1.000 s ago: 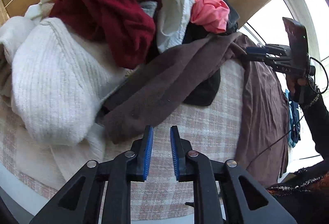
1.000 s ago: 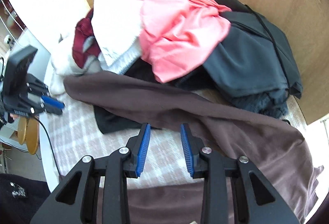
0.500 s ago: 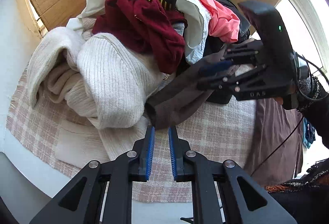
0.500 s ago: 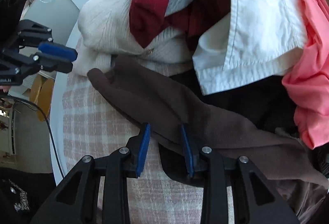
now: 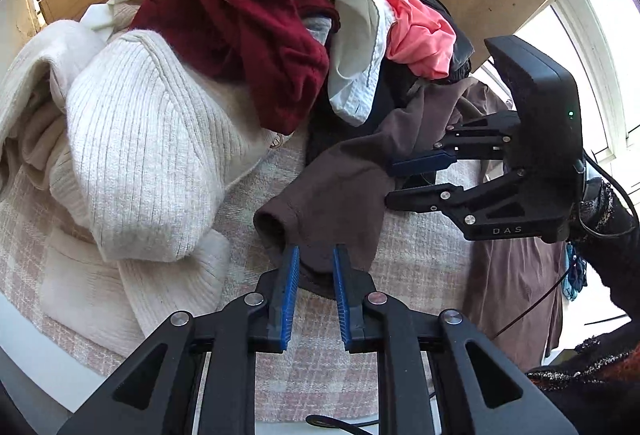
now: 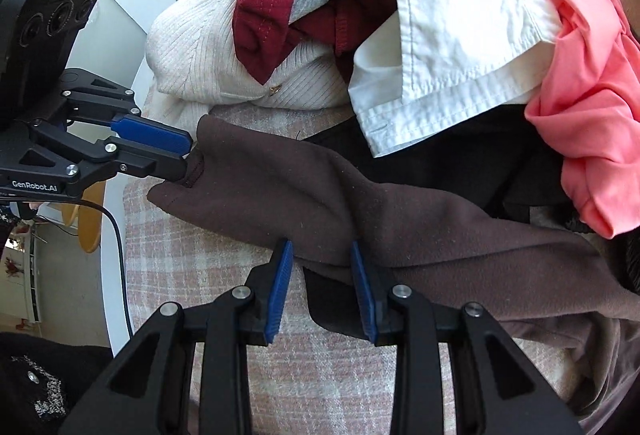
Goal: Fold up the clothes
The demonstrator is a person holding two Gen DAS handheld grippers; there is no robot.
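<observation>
Lettering "DAS" marks right tool; "GenRobot.AI" marks left tool.

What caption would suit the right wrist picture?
Two handheld grippers' open fingers straddle a brown sleeve beside a heap of unfolded clothes.

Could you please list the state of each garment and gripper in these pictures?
Brown fleece garment: stretched across the checked blanket, cuff at the left gripper.
Left gripper: open, fingers astride the brown cuff.
Right gripper: open, fingers astride the brown sleeve.
Cream ribbed knit sweater: crumpled, unfolded.
Dark red garment: bunched on the pile.
White shirt: draped, unfolded.
Coral pink garment: crumpled on the pile.
</observation>
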